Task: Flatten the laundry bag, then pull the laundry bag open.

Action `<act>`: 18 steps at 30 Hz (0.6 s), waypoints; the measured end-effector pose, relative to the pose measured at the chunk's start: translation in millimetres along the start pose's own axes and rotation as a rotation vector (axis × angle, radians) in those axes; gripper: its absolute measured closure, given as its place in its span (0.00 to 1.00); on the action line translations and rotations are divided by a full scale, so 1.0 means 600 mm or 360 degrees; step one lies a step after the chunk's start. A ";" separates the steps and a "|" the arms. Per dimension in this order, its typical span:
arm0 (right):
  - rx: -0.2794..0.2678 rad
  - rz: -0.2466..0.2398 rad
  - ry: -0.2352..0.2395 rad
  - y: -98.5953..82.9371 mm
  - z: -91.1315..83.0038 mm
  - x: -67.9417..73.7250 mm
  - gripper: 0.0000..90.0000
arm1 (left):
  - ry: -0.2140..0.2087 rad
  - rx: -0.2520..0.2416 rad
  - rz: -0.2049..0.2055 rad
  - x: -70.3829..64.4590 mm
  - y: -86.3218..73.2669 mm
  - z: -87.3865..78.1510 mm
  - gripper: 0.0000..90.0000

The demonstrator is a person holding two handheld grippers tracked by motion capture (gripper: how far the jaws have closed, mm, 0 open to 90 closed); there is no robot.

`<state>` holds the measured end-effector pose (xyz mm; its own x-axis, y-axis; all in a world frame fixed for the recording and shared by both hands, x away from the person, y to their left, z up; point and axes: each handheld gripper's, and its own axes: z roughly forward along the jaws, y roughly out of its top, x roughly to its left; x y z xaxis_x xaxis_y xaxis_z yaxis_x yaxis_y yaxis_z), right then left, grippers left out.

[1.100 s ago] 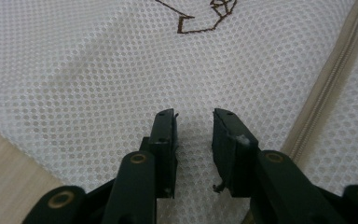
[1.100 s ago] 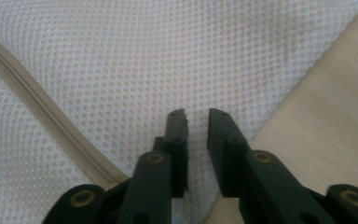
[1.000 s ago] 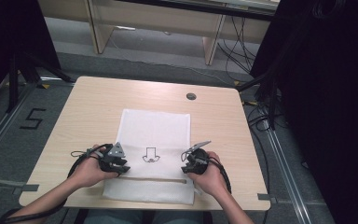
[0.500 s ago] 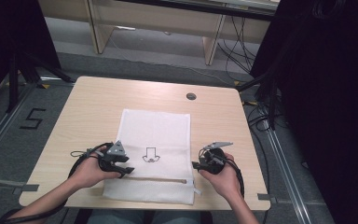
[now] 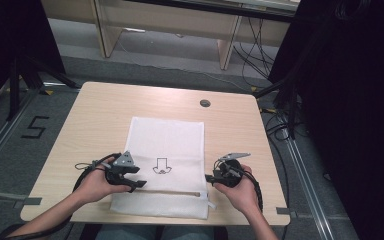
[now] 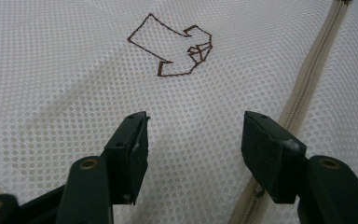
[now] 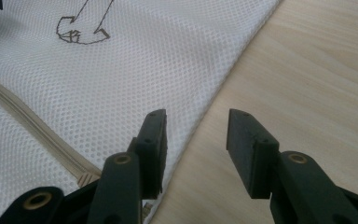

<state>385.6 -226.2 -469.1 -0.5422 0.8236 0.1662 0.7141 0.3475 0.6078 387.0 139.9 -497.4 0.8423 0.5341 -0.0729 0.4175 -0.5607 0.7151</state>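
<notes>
Two grippers flank a white mesh bag (image 5: 166, 165) lying flat near the table's (image 5: 105, 105) front edge in the high view; bare wood lies beyond. In the left gripper view, the left gripper (image 6: 193, 135) gapes over mesh beside the zipper (image 6: 303, 93). In the right gripper view, the right gripper (image 7: 196, 135), jaws apart, straddles the bag's edge.

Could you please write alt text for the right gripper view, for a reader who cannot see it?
The right gripper has its two black jaws open over the edge of a white mesh bag, where the bag meets the light wooden table. A beige zipper runs across the bag at left, and a brown outline drawing shows near the top.
</notes>
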 end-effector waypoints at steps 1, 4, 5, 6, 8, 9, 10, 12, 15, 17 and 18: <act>0.0041 -0.0008 -0.0006 0.001 -0.004 0.000 0.65 | 0.0005 0.0004 0.0007 0.000 0.000 0.000 0.45; 0.0057 -0.0002 -0.0007 -0.001 -0.005 0.000 0.68 | -0.0012 -0.0022 -0.0006 -0.002 0.001 0.000 0.47; 0.0062 -0.0007 0.0000 -0.002 -0.006 0.000 0.70 | -0.0009 -0.0008 0.0032 -0.001 0.002 -0.002 0.47; 0.0078 -0.0034 0.0001 -0.002 -0.007 0.000 0.74 | -0.0010 -0.0018 0.0047 -0.001 0.003 -0.001 0.48; 0.0094 -0.0079 0.0001 -0.002 -0.012 0.000 0.81 | -0.0016 -0.0015 0.0038 -0.003 0.004 0.000 0.50; 0.0057 -0.0070 0.0014 -0.004 -0.010 0.002 0.86 | -0.0023 -0.0018 0.0051 -0.003 0.004 0.000 0.50; 0.0087 -0.0084 0.0016 -0.003 -0.014 0.002 0.90 | -0.0037 -0.0018 0.0071 -0.002 0.006 0.001 0.51; 0.0175 -0.0073 0.0015 -0.003 -0.024 0.008 0.94 | -0.0050 -0.0017 0.0047 -0.005 0.006 0.003 0.53; 0.0167 -0.0064 0.0063 -0.007 -0.023 0.011 0.96 | -0.0072 -0.0030 0.0049 -0.012 0.005 0.004 0.56; 0.0204 -0.0078 0.0058 -0.007 -0.025 0.016 1.00 | -0.0068 -0.0015 0.0068 -0.014 0.004 0.001 0.57; 0.0223 -0.0075 0.0051 -0.006 -0.027 0.019 1.00 | -0.0082 -0.0033 0.0075 -0.015 0.004 0.001 0.57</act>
<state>369.8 -225.2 -456.9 -0.5888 0.7910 0.1662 0.7412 0.4463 0.5014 380.3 133.6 -495.5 0.8773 0.4741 -0.0741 0.3704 -0.5708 0.7328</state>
